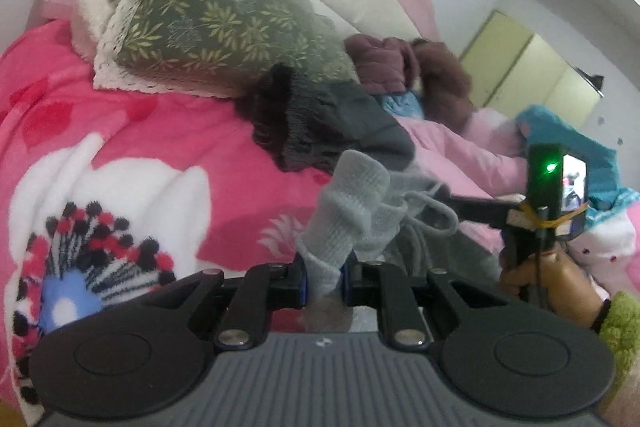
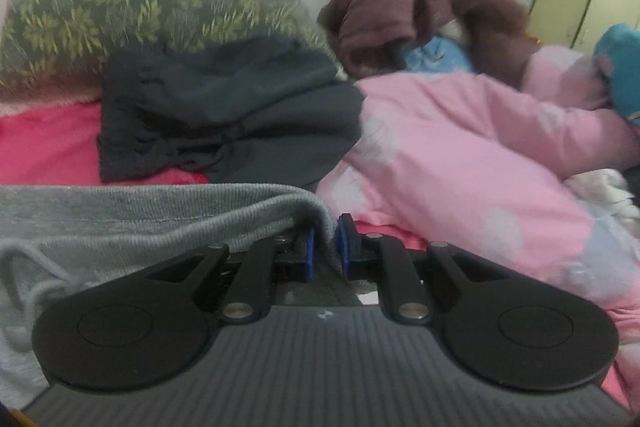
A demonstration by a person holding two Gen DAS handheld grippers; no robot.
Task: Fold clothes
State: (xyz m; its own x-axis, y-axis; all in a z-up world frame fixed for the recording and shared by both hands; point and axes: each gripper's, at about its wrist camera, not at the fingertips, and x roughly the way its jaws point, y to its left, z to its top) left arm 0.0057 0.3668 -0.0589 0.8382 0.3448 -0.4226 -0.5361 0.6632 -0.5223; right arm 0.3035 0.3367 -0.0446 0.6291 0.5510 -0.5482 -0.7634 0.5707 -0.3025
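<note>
Grey knit garment (image 2: 120, 223), the one piece being folded, hangs stretched between two grippers above a bed. One pink floral blanket (image 1: 132, 155) covers the mattress, the largest thing in sight. One green leaf-print pillow (image 1: 208, 15) leans on the headboard, with one pale pink quilt (image 2: 460, 155) bunched to its right. One dark grey folded garment (image 2: 240, 115) lies in front of the pillow, and one maroon jacket (image 2: 384, 19) is heaped behind the quilt. The left gripper (image 1: 325, 281) has its jaws pressed together on a bunched edge of the grey knit. The right gripper (image 2: 325, 251) likewise pinches a ribbed edge of it between blue pads (image 2: 343, 247). In the left wrist view, one hand (image 1: 548, 279) with a green cuff holds the right gripper's handle.
</note>
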